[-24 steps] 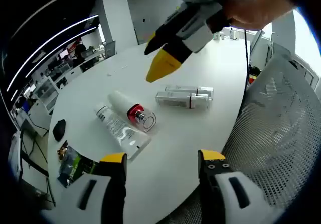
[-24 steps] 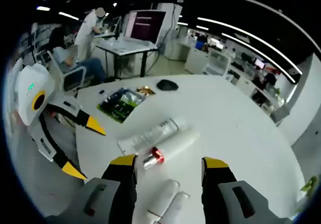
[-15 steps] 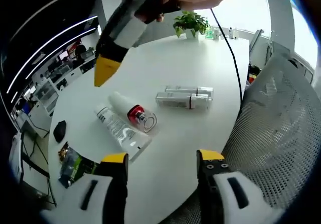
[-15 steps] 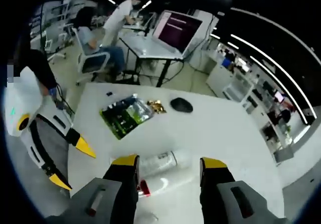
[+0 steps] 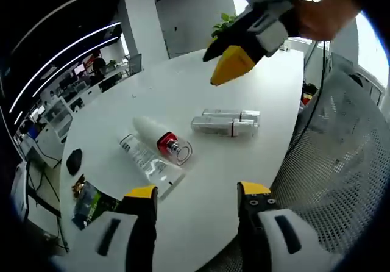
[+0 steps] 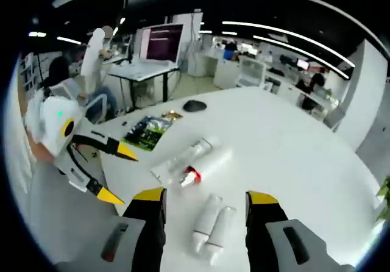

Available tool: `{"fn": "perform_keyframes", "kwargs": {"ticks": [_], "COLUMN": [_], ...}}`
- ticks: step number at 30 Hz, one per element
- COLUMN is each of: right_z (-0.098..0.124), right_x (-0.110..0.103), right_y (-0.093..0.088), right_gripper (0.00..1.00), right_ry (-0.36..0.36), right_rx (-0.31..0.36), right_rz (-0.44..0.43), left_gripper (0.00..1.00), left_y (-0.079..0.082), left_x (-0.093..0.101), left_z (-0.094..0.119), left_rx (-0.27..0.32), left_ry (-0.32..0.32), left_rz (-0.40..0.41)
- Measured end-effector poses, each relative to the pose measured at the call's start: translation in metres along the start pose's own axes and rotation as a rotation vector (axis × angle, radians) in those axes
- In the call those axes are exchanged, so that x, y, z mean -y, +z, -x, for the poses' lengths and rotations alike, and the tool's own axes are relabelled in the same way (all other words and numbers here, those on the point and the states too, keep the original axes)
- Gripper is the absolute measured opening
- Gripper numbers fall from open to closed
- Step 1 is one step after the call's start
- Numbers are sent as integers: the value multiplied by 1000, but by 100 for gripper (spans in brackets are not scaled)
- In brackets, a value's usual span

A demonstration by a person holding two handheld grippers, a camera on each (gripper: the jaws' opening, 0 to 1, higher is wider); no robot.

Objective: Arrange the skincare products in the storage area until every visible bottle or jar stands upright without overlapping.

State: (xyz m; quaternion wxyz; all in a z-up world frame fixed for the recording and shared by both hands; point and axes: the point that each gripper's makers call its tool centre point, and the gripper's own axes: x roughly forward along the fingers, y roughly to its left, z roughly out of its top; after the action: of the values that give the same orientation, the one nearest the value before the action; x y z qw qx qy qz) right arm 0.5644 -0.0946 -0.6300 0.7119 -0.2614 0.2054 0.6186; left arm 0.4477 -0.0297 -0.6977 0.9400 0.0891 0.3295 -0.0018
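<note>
You have 4 skincare items lying flat on the white table (image 5: pixel 201 180), none upright yet. In the left gripper view they sit at mid-frame: a clear tube (image 5: pixel 148 161) and a white bottle with a red collar (image 5: pixel 163 141) lie side by side, touching, left of center, and 2 slim white bottles (image 5: pixel 224 121) lie parallel and touching, just right of center. In the right gripper view the same pairs show at lower center: the slim white bottles (image 6: pixel 210 228) between your jaws, the red-collared bottle (image 6: pixel 204 165) and tube (image 6: pixel 181 158) just above them.

Your left gripper (image 5: pixel 196 194) has its jaws spread wide with nothing between them, hovering above the near table edge. Your right gripper (image 6: pixel 205 200) is likewise spread and empty; it also shows in the upper right of the left gripper view (image 5: pixel 234 61), well above the products.

Expect all 4 to be light and smooth, so they will likely roll or skid if nudged. The slim bottles look rigid; take 1 across its body near the middle, then tip it onto its flat base. The tube is probably soft, so squeeze gently and grip near the cap end. The red-collared bottle has a clear cap that may pop off; hold its white body instead. Separate each touching pair before lifting.
</note>
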Motion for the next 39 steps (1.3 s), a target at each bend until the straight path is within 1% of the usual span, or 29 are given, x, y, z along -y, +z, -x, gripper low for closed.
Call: {"fn": "perform_keyframes", "kwargs": {"ticks": [1,2,3,4,5,6,7,8,11,14,15,19,23,24,25,26,27,28,29,30,31,32,33,35,36,37,38,39], "right_z": [8,19,28,38,43,48,51,52,52,51,49,39,16,6,-4,-10,-18,-24,-33,-36,-45,-53,-59,-69,-77,-81,-89,-94], "right_x": [3,5,7,13,16,15,14,14,11,7,7,4,-1,-5,-9,-7,-8,-8,-8,-8,-9,-9,-9,-9,-15,-17,-18,-18], "right_y": [-7,-15,-24,-37,-48,-62,-71,-81,-85,-78,-75,-56,-33,-27,-24,-17,-7,0,10,14,23,29,34,45,54,60,66,68], "right_gripper": [54,55,56,56,56,55,56,56,55,55,55,55,55,55,56,57,57,56,56,55,54,53,51,50,50,50,49,48], "right_ry": [-18,-49,-66,-106,-132,-143,-150,-165,-169,-163,-160,-119,-41,6,47,51,70,79,93,99,115,122,129,134,166,179,190,198], "right_rx": [-1,3,3,2,-15,-34,-41,-65,-59,-47,-45,-25,-28,-43,-81,-71,-57,-69,-72,-70,-76,-103,-115,-128,-120,-118,-131,-150], "right_rz": [-31,-83,-100,-104,-128,-195,-224,-231,-221,-210,-198,-125,-10,34,44,86,141,185,251,270,323,400,450,530,560,587,650,699], "left_gripper": [48,48,48,48,48,48,48,48,48,48,48,48,48,48,48,48,48,47,47,47,47,47,47,47,47,47,46,46], "left_y": [0,0,0,0,1,1,1,1,-2,-1,-1,-1,0,0,0,0,1,1,2,2,2,2,2,2,3,4,4,5], "left_x": [0,1,2,2,1,2,2,2,5,6,6,6,4,4,4,3,3,3,2,2,1,1,0,-2,-2,-3,-3,-3], "left_z": [0,0,0,0,0,0,0,0,-2,-1,-1,-1,0,0,0,0,0,1,1,1,1,1,1,2,2,3,3,3], "left_rx": [-1,-2,-2,1,3,4,4,2,-9,-9,-8,-9,-4,-2,-1,-1,1,3,6,7,8,9,10,13,17,20,23,24], "left_ry": [-2,-4,-6,-5,-4,-5,-7,-9,-21,-23,-22,-20,-13,-11,-10,-8,-6,-5,-4,-1,1,3,8,16,18,20,24,25], "left_rz": [-1,-5,-7,-9,-7,-2,0,-2,-17,-17,-19,-24,-27,-26,-26,-28,-29,-29,-28,-28,-29,-30,-30,-27,-25,-28,-31,-32]}}
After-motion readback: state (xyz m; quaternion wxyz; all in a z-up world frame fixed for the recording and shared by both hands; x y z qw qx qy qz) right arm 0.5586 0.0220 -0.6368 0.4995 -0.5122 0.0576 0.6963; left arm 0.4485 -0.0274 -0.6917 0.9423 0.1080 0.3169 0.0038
